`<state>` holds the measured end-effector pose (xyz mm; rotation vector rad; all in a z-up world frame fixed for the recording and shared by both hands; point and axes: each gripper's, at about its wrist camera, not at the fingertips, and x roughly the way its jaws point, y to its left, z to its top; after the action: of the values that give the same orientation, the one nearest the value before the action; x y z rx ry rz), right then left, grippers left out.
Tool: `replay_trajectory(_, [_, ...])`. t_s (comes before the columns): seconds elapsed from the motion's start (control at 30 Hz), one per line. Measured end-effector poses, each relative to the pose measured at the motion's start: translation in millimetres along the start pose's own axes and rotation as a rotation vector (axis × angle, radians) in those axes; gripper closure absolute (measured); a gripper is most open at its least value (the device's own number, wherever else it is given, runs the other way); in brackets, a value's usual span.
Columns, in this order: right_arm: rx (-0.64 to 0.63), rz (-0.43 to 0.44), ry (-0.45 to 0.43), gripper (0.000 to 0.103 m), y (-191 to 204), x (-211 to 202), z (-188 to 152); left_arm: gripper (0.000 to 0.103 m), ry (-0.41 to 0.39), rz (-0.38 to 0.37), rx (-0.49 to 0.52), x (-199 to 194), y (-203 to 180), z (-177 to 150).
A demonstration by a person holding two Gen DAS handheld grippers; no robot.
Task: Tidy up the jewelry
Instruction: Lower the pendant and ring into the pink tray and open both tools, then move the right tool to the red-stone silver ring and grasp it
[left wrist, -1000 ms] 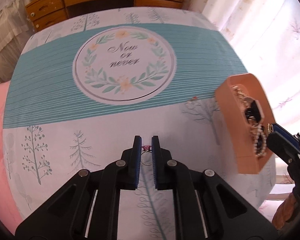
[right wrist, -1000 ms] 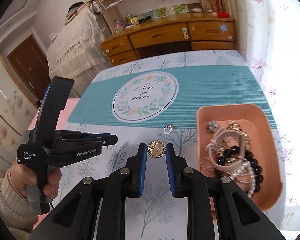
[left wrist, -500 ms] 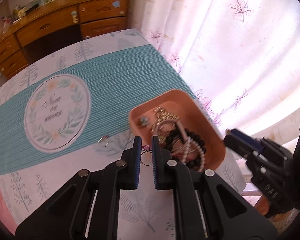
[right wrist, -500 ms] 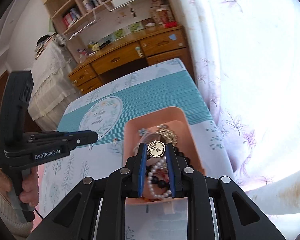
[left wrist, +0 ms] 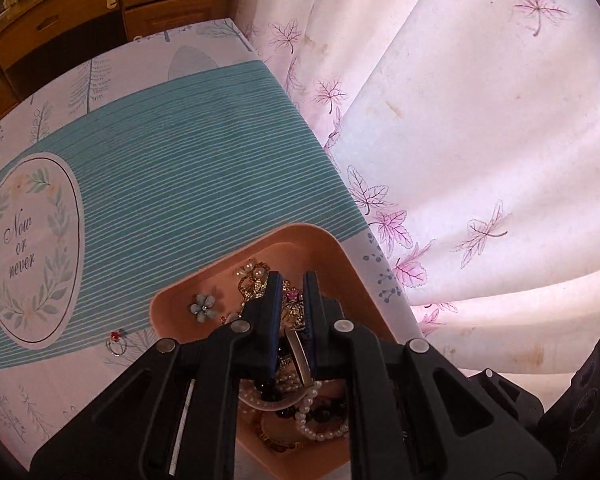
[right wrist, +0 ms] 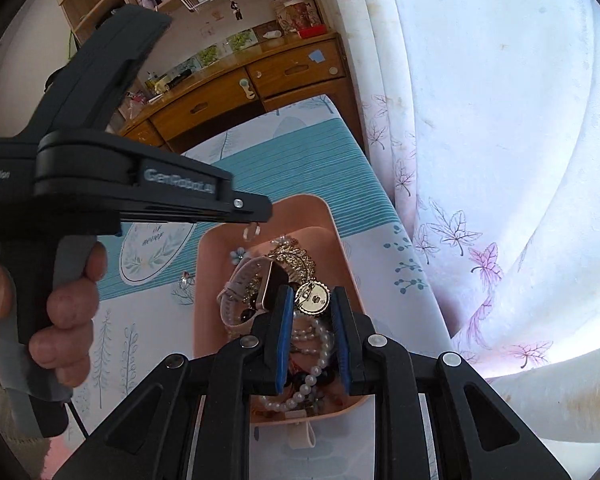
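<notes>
A pink tray (left wrist: 324,240) (right wrist: 340,232) full of jewelry sits at the table's right edge. My left gripper (left wrist: 291,280) hangs over the tray, jaws narrowly apart around a small ring with a pink stone (left wrist: 290,293); in the right wrist view the ring (right wrist: 251,232) dangles under its tip (right wrist: 256,210). My right gripper (right wrist: 310,300) is over the tray's near half, shut on a round gold brooch (right wrist: 314,298). A watch (right wrist: 260,280), pearl strands (right wrist: 316,336) and a blue flower piece (left wrist: 203,307) lie in the tray. A red-stone ring (left wrist: 116,340) lies on the cloth left of the tray.
A teal striped tablecloth (left wrist: 172,168) with a "Now or never" wreath print covers the table. A white leaf-print curtain (left wrist: 480,140) hangs close at the right edge. Wooden drawers (left wrist: 100,12) stand at the far end.
Both grippers moved right, over the pink tray, each carrying its piece. The left gripper's jaws are slightly wider apart than before.
</notes>
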<state>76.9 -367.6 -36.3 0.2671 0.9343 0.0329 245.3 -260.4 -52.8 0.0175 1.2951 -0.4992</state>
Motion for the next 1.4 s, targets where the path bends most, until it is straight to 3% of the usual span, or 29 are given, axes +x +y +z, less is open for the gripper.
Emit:
replay_trajectory(0.13, [-0.01, -0.022, 0.01, 0.083, 7.9, 18.6, 5.3, 0.089, 0.012, 0.004, -0.002, 8.7, 0.1, -2.4])
replay_trajectory(0.2, [-0.018, -0.034, 0.014, 0.083, 10.0, 25.0, 7.0, 0.067, 0.015, 0.015, 0.014, 8.5, 0.3, -4.2])
replay_trajectory(0.23, [-0.021, -0.035, 0.015, 0.083, 10.9, 26.9, 7.1, 0.051, 0.004, 0.024, 0.016, 6.6, 1.8, -5.5])
replay_trajectory(0.27, [-0.021, -0.034, 0.016, 0.083, 13.9, 28.5, 8.0, 0.047, -0.016, 0.032, 0.015, 3.3, 2.8, -7.5])
replay_trajectory(0.73, [-0.052, -0.01, 0.015, 0.083, 34.5, 19.9, -2.7, 0.047, -0.077, 0.063, -0.034, -37.0, 46.0, -54.5])
replay_trajectory(1.1, [-0.109, 0.027, 0.037, 0.083, 71.4, 5.0, -25.1, 0.047, -0.135, 0.195, -0.128, -92.1, 99.6, -141.7])
replay_trajectory(1.4, [-0.197, 0.074, 0.048, 0.08, 118.4, -7.0, -34.6, 0.047, -0.189, 0.316, -0.287, -132.6, 171.7, -209.0])
